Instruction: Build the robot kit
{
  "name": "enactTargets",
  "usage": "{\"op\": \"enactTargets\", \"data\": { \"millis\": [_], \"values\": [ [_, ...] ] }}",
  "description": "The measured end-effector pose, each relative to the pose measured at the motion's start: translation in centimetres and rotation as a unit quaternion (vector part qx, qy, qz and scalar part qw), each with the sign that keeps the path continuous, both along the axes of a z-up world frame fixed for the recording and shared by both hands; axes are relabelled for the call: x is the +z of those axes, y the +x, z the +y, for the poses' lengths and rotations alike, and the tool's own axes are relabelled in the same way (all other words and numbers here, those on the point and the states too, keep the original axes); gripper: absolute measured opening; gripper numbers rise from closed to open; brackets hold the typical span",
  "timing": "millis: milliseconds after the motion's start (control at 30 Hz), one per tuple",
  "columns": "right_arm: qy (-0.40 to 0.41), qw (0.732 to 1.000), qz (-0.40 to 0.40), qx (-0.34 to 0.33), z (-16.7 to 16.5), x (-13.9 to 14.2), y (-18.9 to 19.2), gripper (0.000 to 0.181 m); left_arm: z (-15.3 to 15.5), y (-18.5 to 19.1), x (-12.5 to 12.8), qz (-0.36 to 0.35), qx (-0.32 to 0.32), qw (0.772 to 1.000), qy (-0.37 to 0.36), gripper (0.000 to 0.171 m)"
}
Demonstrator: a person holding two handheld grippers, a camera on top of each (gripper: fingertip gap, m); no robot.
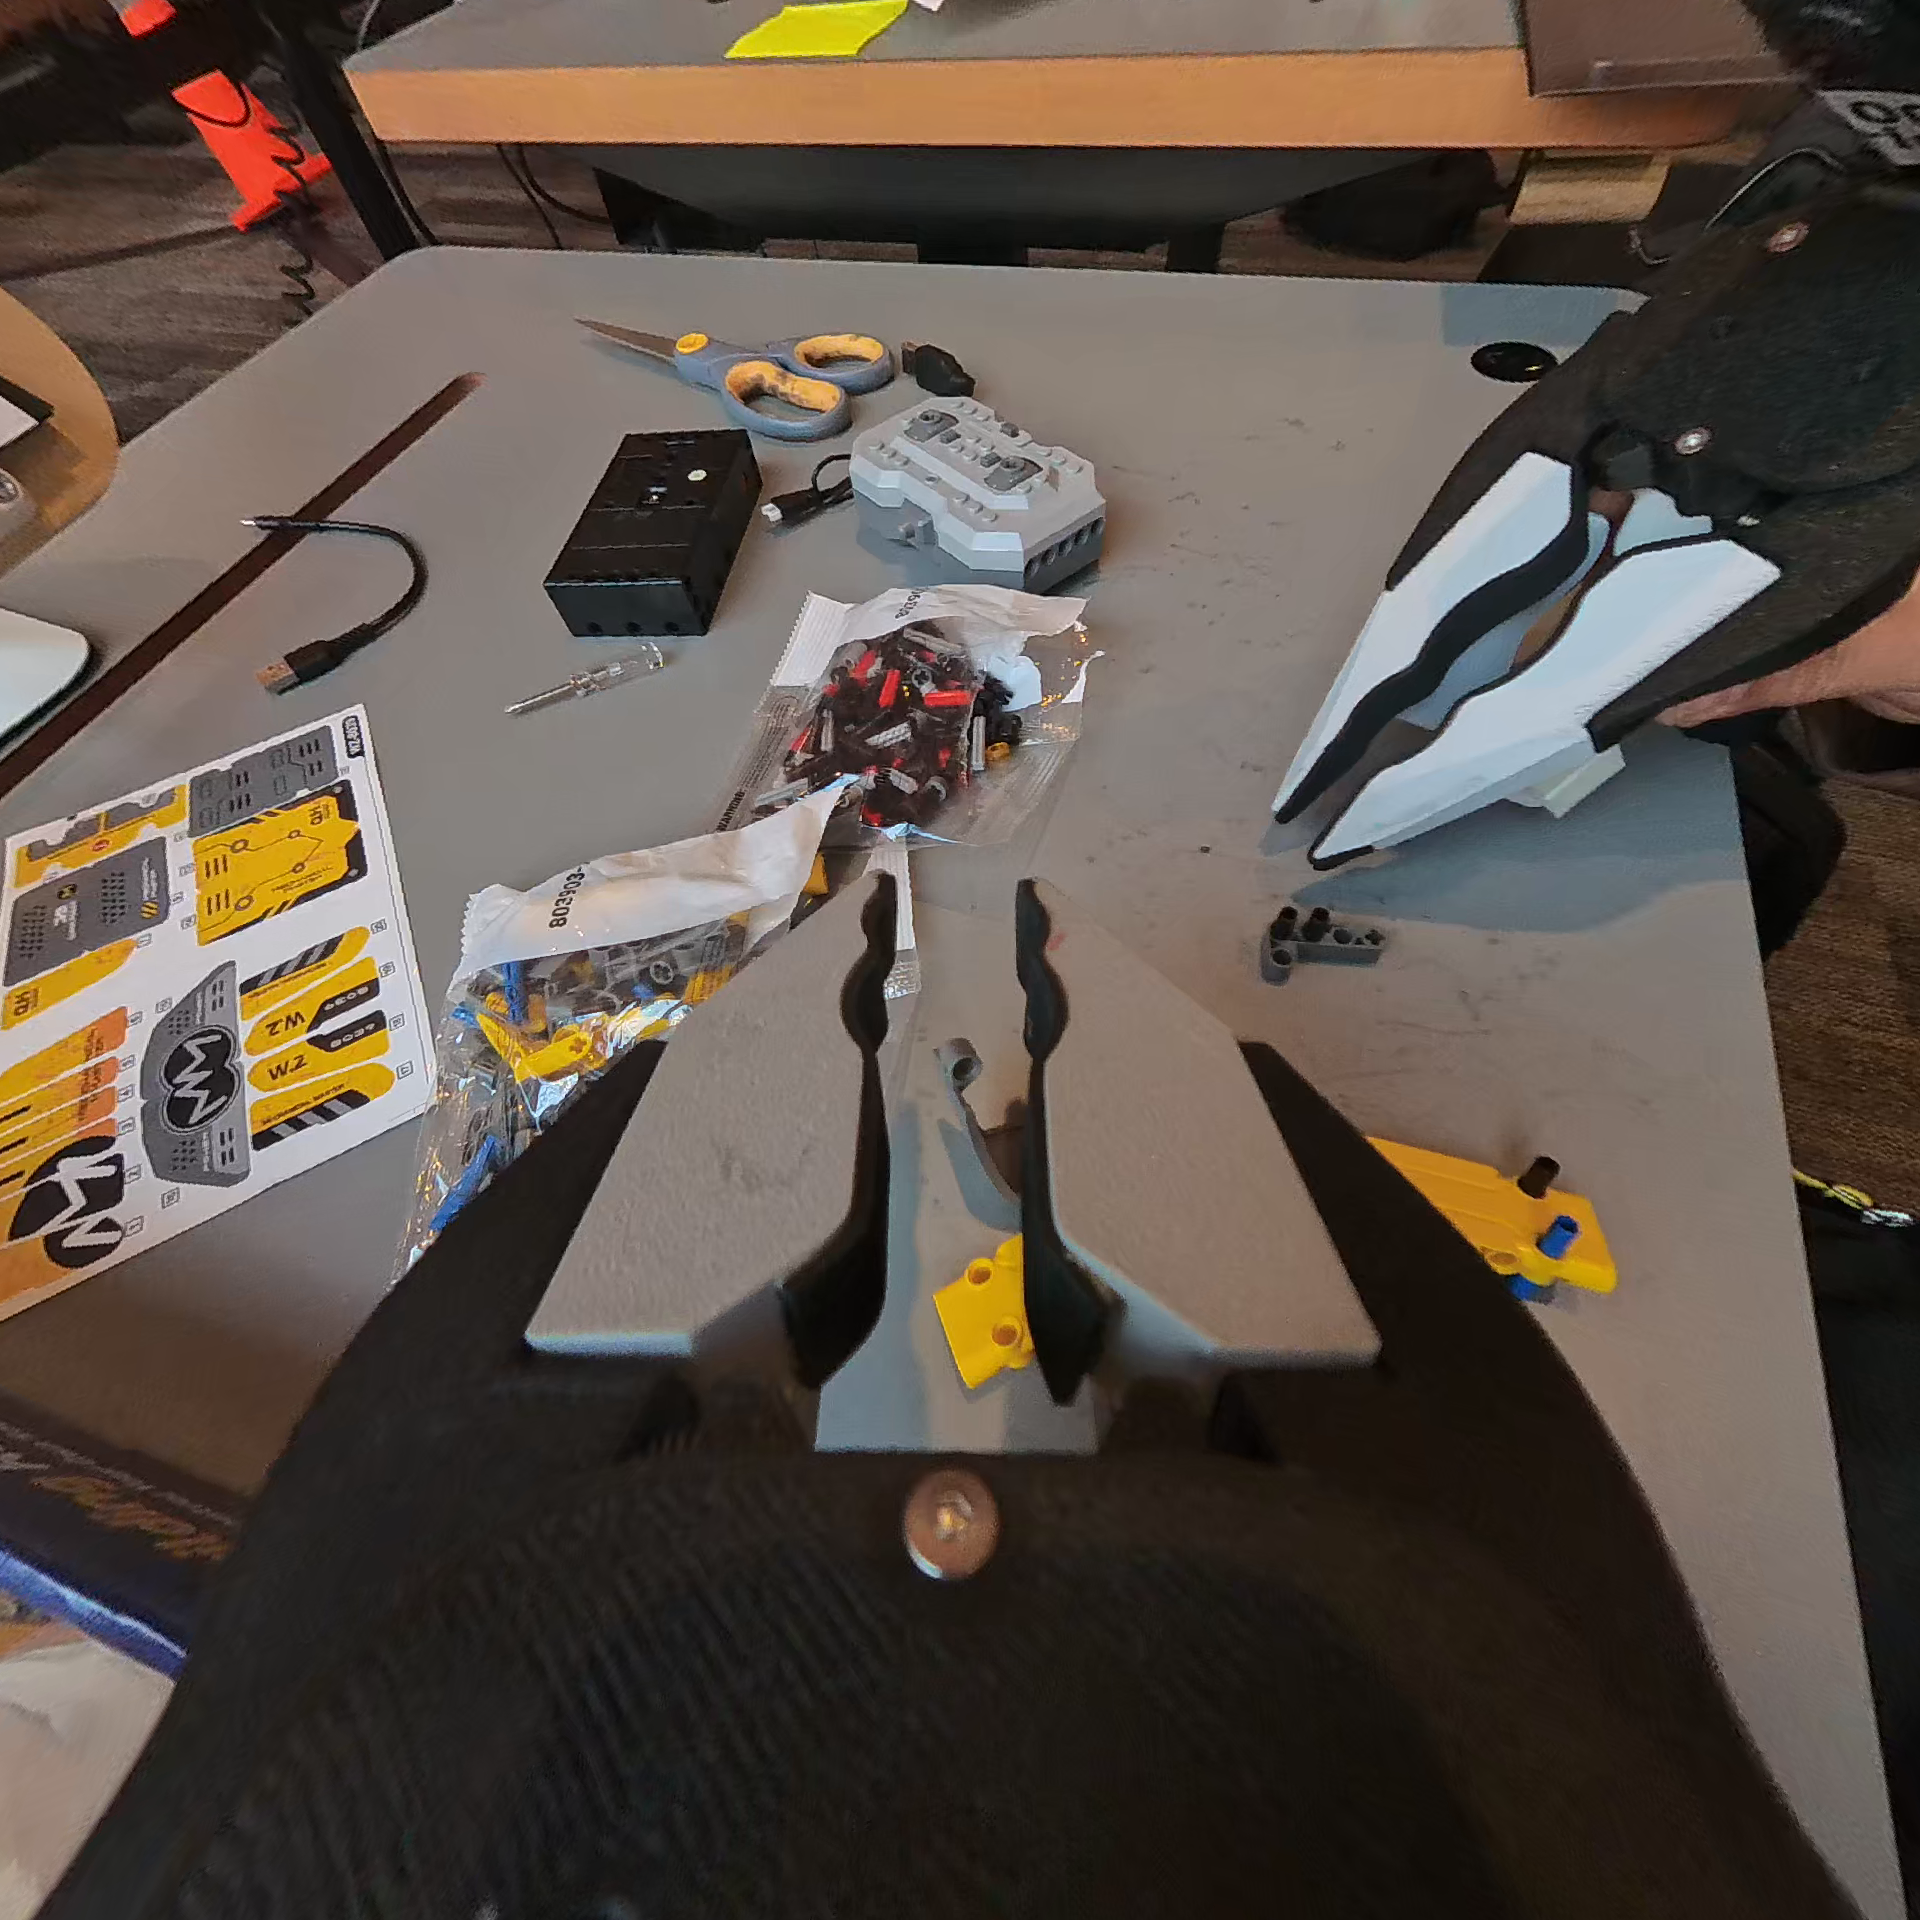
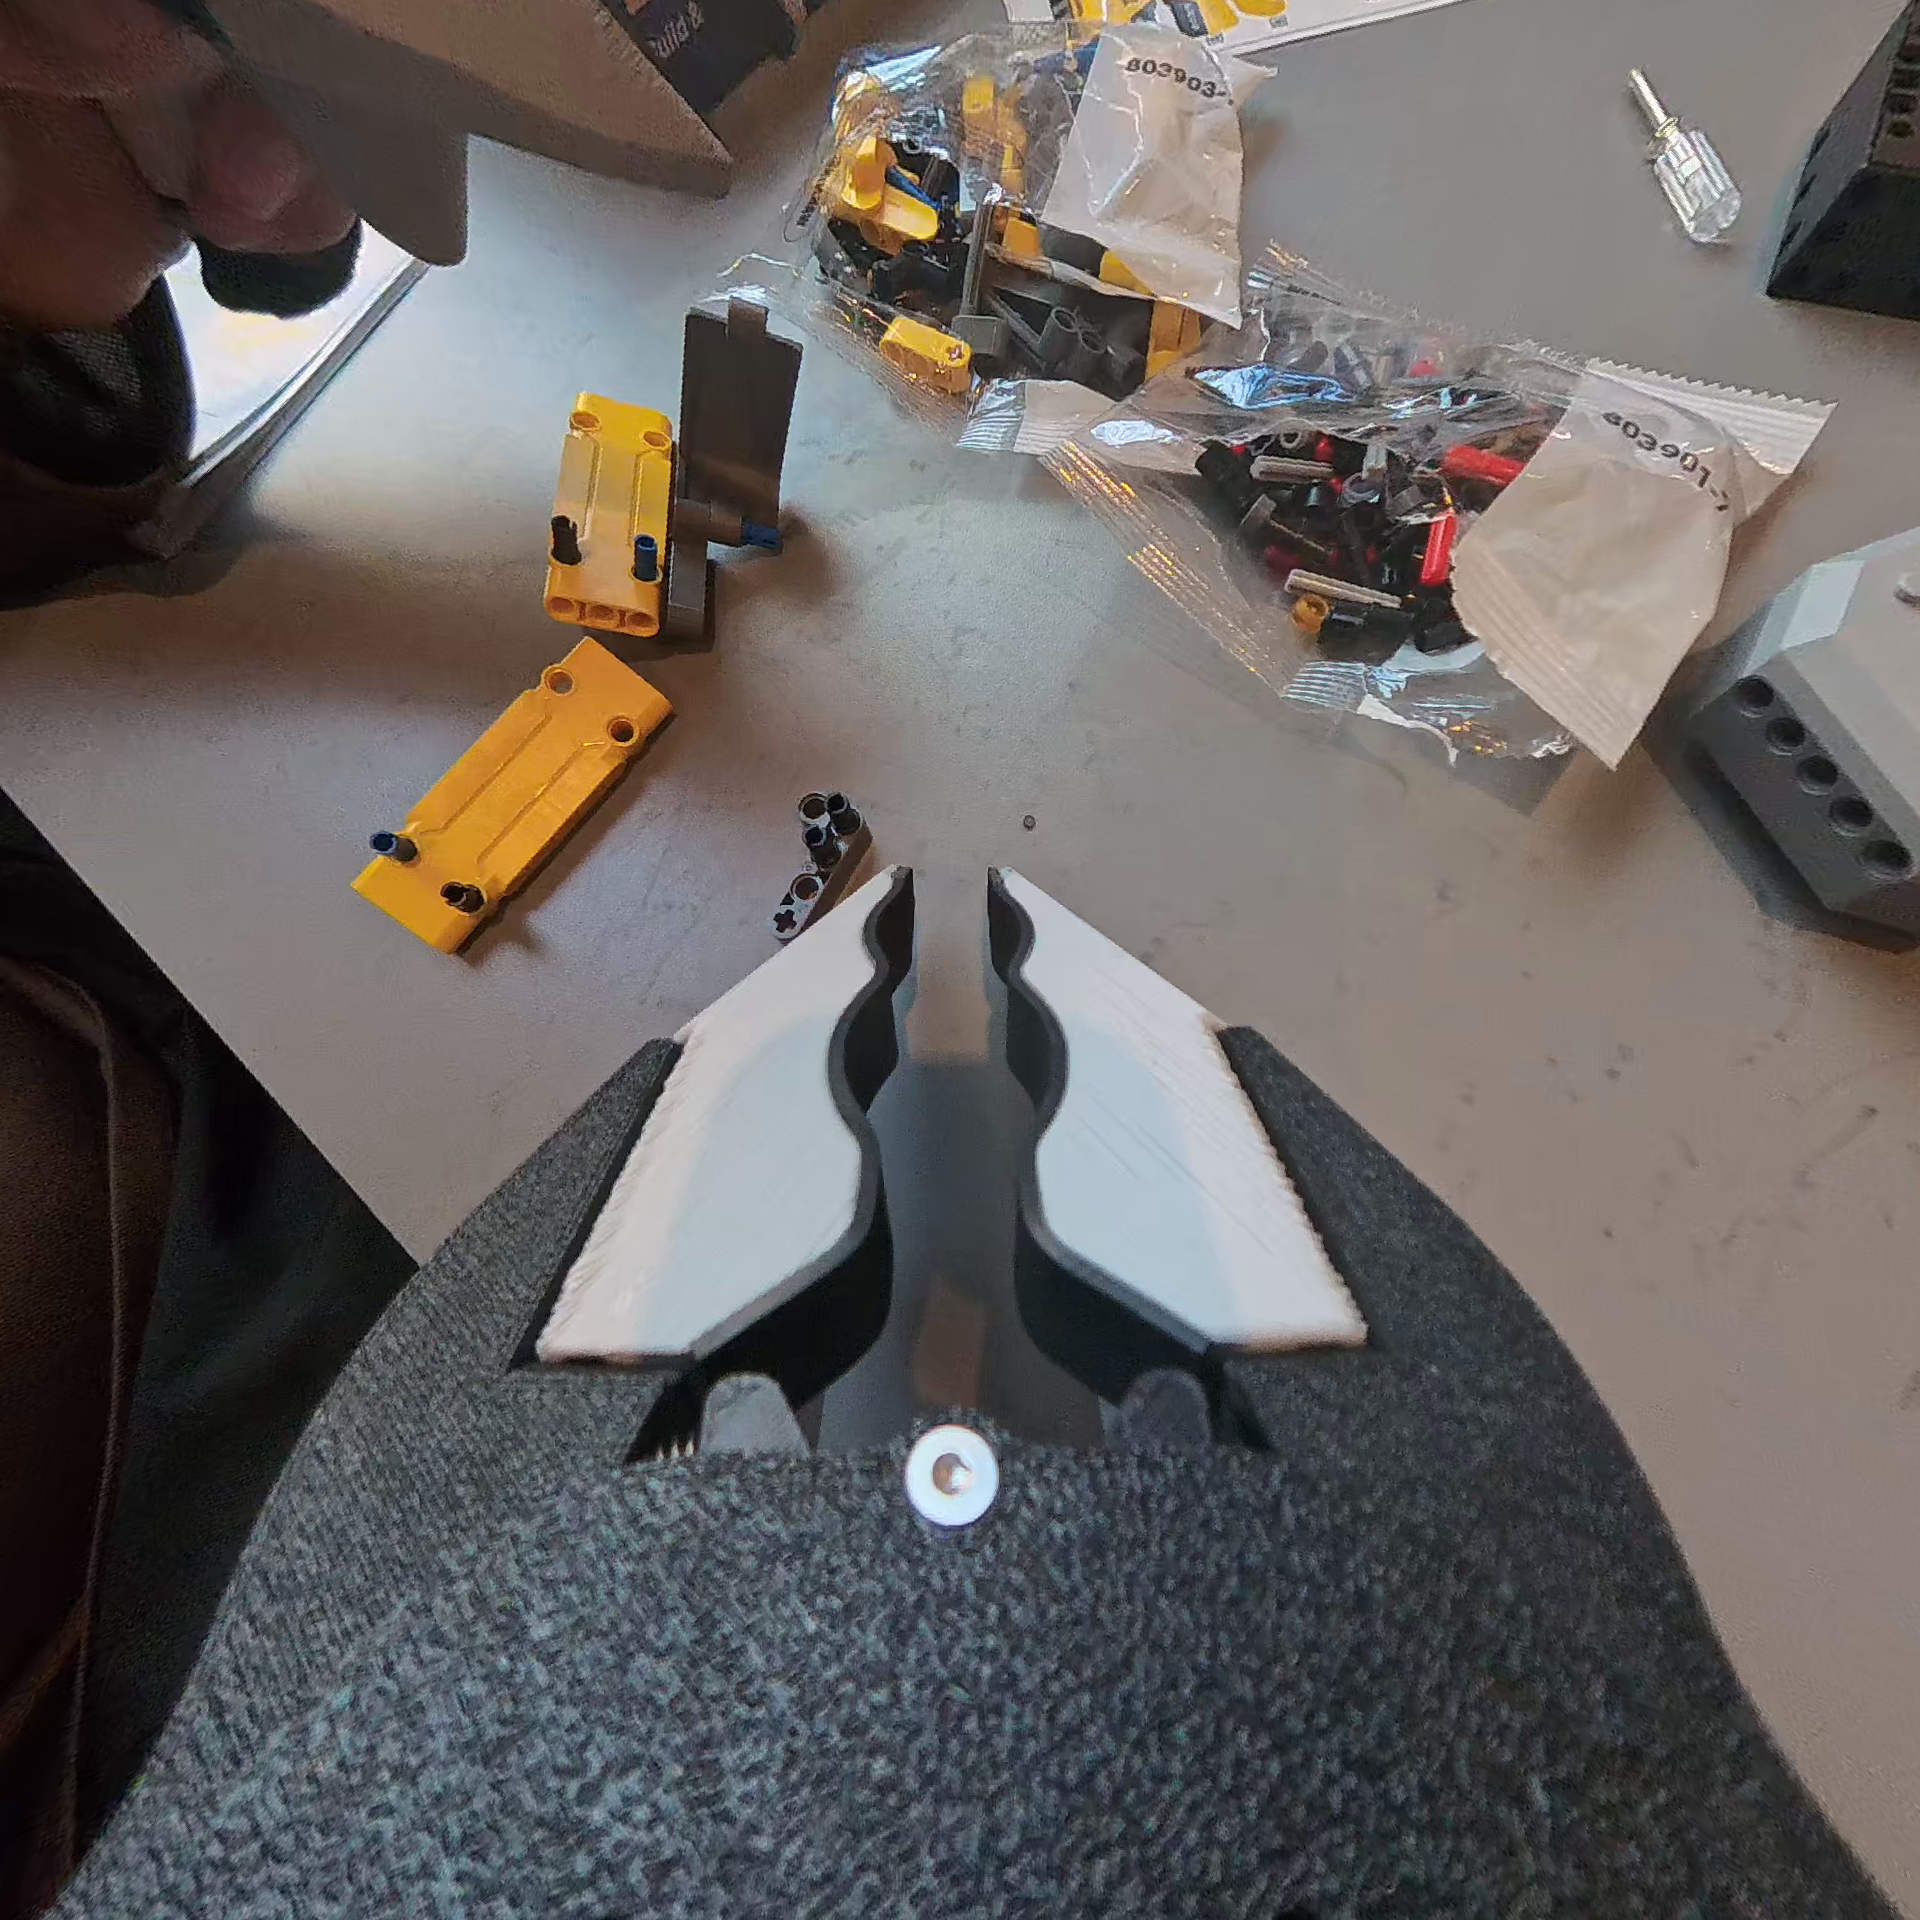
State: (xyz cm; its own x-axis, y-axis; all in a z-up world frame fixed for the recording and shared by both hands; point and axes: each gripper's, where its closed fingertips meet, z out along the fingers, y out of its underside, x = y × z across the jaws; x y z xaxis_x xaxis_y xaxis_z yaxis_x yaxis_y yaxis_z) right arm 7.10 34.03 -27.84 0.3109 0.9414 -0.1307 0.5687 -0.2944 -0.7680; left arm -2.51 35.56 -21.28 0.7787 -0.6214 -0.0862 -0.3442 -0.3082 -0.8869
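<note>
Surface [image 2: 1351, 1143]: grey and scuffed; everything I work over lies on it.
Left tongs [image 1: 951, 894]: mine, grey-faced, parted by a moderate gap and holding nothing; they hang above a grey and yellow brick assembly [image 1: 982, 1320], which shows between the fingers.
Right tongs [image 2: 951, 883]: mine, white-faced, parted by a narrow gap and empty; the tips hover just beside a small grey beam with black pins [image 2: 821, 862], which lies at their left.
Sticker sheet [image 1: 177, 966]: yellow, grey and black, flat at my far left.
Parts bags: one of yellow, blue and black pieces [image 2: 997, 229], one of red and black pins [image 2: 1382, 530], lying side by side, edges overlapping.
Grey hub brick [image 1: 977, 499]: beyond the bags, next to a black box [image 1: 655, 530].
Yellow panel [image 2: 514, 779]: flat, carrying a blue pin and a black pin, near the beam.
Scissors [image 1: 769, 369]: at the far edge.
Screwdriver [image 1: 587, 681]: small, clear-handled, near the black box.
</note>
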Motion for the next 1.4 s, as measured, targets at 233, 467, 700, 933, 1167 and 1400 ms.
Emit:
{"op": "enactTargets", "data": {
  "millis": [233, 467, 700, 933, 1167, 1400],
  "values": [
    [0.000, 1.000, -0.001, 0.002, -0.1, 0.0, 0.0, 0.014, 0.4, 0.2, -1.6, 0.030, 0.007, 1.000, -0.007, 0.019],
    [0.001, 1.000, -0.009, 0.003, -0.1, -0.2, -0.1, 0.014, 0.5, 0.0, -1.5, 0.025, 0.013, 1.000, -0.006, 0.018],
    [0.006, 1.000, -0.015, 0.001, -0.1, -0.4, -0.2, 0.014, 0.5, 0.0, -1.7, 0.033, 0.015, 0.999, -0.005, 0.017],
    [0.002, 1.000, -0.017, 0.003, -0.1, -0.5, -0.2, 0.014, 0.6, -0.3, -1.9, 0.033, 0.022, 0.999, -0.006, 0.016],
    [-0.002, 1.000, -0.018, 0.003, -0.1, -0.5, -0.2, 0.015, 0.9, -1.2, -1.6, 0.027, 0.040, 0.999, -0.008, 0.015],
    [0.001, 1.000, -0.008, 0.016, -0.5, -0.3, -0.3, 0.016, 1.3, -1.8, -2.1, 0.014, 0.051, 0.998, -0.023, 0.015]
  ]
}}
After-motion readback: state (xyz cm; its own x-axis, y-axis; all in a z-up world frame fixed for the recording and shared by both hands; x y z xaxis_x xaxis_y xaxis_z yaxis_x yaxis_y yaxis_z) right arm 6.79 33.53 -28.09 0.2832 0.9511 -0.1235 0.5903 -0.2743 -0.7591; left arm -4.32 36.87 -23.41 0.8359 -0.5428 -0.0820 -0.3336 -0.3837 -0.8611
